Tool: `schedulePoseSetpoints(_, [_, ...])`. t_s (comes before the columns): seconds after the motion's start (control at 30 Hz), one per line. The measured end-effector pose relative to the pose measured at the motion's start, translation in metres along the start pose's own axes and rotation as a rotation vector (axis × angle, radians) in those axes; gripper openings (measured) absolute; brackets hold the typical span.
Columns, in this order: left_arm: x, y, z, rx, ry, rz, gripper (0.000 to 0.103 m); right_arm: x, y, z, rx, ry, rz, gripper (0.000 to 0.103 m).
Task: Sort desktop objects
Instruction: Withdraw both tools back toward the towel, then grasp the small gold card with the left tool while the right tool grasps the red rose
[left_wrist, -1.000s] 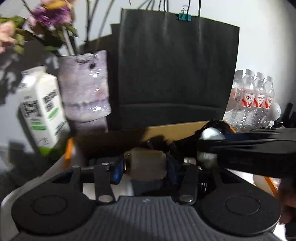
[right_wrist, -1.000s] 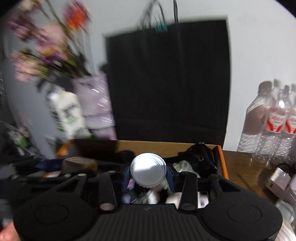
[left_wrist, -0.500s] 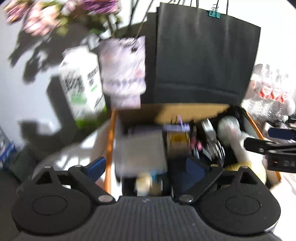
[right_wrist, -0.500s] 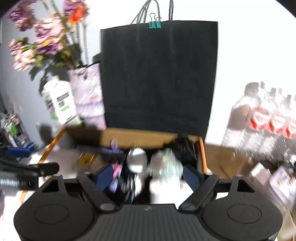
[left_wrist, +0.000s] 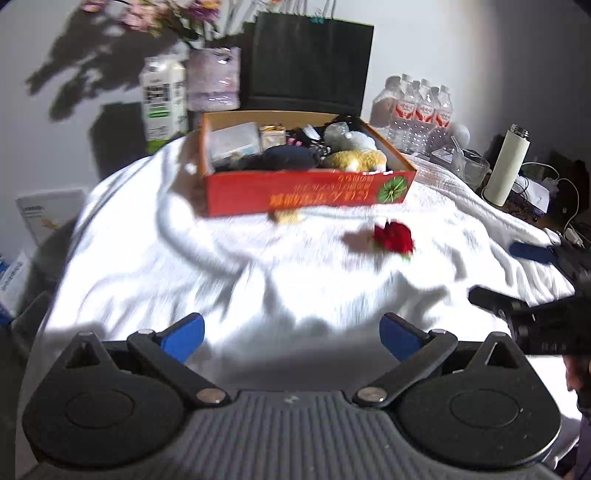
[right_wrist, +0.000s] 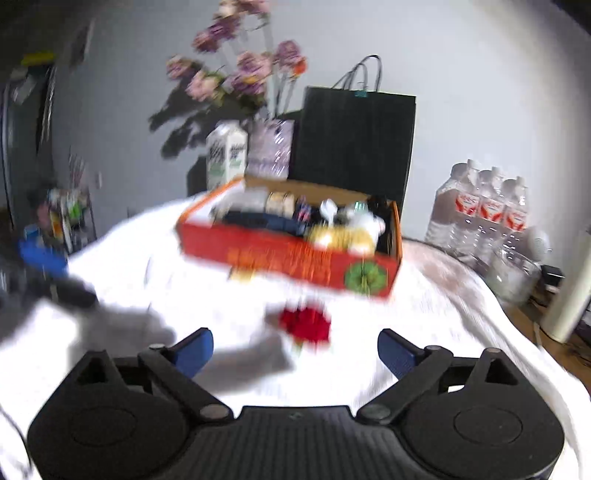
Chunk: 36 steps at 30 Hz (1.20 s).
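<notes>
My left gripper (left_wrist: 291, 334) has its jaws spreading wide, with only white cloth (left_wrist: 221, 266) between the blue pads. My right gripper (right_wrist: 295, 349) is the same, jaws opening and gripping nothing; just past its tips lies a red flower head (right_wrist: 304, 325) on the cloth, nearer the left pad than the right.

From the left wrist view that red flower (left_wrist: 393, 236) sits ahead and to the right, apart from the box. A small pale yellowish object (left_wrist: 288, 216) lies right against the front wall of the red cardboard box (left_wrist: 314, 194); it is too blurred to name. The box front carries yellow characters, upside down and smeared, beside a green round emblem; I cannot read them. Inside the box are a yellow and white plush toy (left_wrist: 354, 157), a dark blue item, a clear plastic case and small jars, packed together.

Behind the box stand a white carton (left_wrist: 162, 99) with green and black print that is illegible, a wrapped bouquet (left_wrist: 214, 79), a black paper bag (left_wrist: 310, 62) with a teal clip, and water bottles (left_wrist: 417, 110) with red labels. A white flask (left_wrist: 506, 166) stands at the right on the tabletop.
</notes>
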<state>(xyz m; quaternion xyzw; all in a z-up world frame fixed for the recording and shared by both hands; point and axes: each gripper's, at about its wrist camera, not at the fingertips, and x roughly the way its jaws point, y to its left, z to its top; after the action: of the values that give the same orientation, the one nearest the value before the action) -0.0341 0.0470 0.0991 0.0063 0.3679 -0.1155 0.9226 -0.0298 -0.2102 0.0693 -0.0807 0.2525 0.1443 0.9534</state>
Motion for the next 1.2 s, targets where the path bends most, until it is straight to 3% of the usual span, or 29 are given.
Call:
schedulePoseSetpoints(0.13, [-0.024,-0.001,-0.061,-0.093,0.006,-0.008,0.103,-0.04,0.022,-0.057,0.001,-0.028,-0.047,0.097])
schedulePoseSetpoints(0.3, [-0.023,-0.003,-0.112,-0.219,0.04,-0.013,0.103,-0.062,0.049,-0.106,-0.029,0.01,-0.043,0.097])
schedulePoseSetpoints(0.43, [-0.021,-0.015,-0.114,-0.141,0.033,0.015,0.103,-0.065,0.059,-0.119,-0.036,0.025,-0.032,0.097])
schedulePoseSetpoints(0.7, [-0.017,-0.019,-0.111,-0.112,-0.016,0.029,0.103,-0.063,0.049,-0.113,0.063,0.008,-0.044,0.097])
schedulePoseSetpoints(0.83, [-0.008,-0.023,-0.085,-0.048,-0.113,0.033,0.103,-0.05,0.034,-0.098,0.125,0.003,-0.008,0.097])
schedulePoseSetpoints(0.97, [0.025,-0.029,-0.033,0.029,-0.203,0.096,0.103,-0.012,0.014,-0.068,0.181,0.017,0.037,0.095])
schedulePoseSetpoints(1.13, [0.107,-0.027,0.037,0.035,-0.17,0.051,0.1,0.057,-0.013,-0.021,0.227,0.01,0.05,0.091])
schedulePoseSetpoints(1.2, [0.145,-0.029,0.058,0.057,-0.158,0.109,0.089,0.091,-0.018,-0.009,0.225,0.036,0.056,0.083])
